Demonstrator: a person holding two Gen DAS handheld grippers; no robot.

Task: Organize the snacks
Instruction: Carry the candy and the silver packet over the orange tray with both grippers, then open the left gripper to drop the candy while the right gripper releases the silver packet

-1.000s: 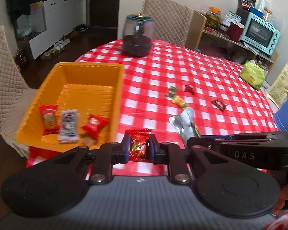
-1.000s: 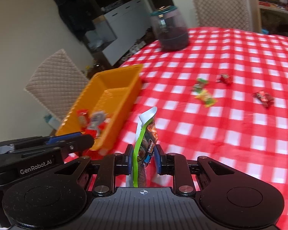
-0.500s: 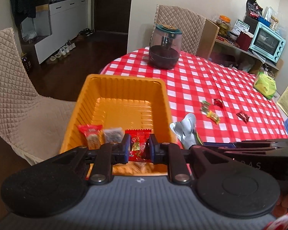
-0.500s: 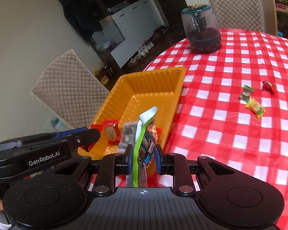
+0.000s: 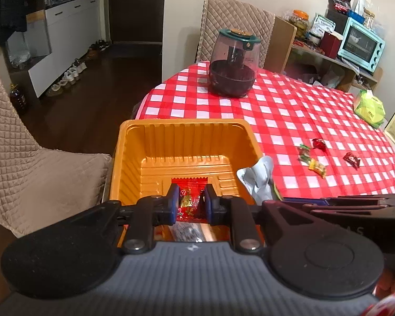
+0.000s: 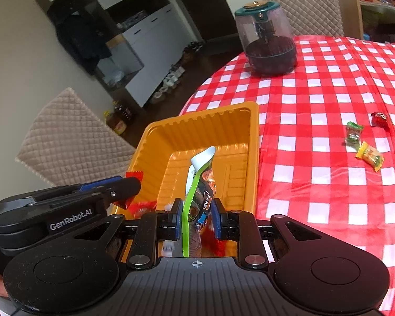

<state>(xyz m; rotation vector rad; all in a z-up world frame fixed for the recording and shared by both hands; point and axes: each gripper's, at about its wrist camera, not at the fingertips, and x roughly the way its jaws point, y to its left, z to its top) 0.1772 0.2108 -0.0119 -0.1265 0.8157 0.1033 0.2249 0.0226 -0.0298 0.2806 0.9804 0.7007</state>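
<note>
The left tongs [image 5: 189, 202] are gripping a red snack packet [image 5: 188, 197] above the orange tray [image 5: 144, 155]. The right tongs [image 6: 196, 217] are pinching a green-edged snack pouch [image 6: 197, 184] over the same tray, at the bench's [image 6: 316, 100] left edge.

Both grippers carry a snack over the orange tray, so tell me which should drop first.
Probably the left. The left gripper holds its red packet low over the orange tray floor; the right gripper's green-edged packet sits nearer the tray's right wall.
</note>
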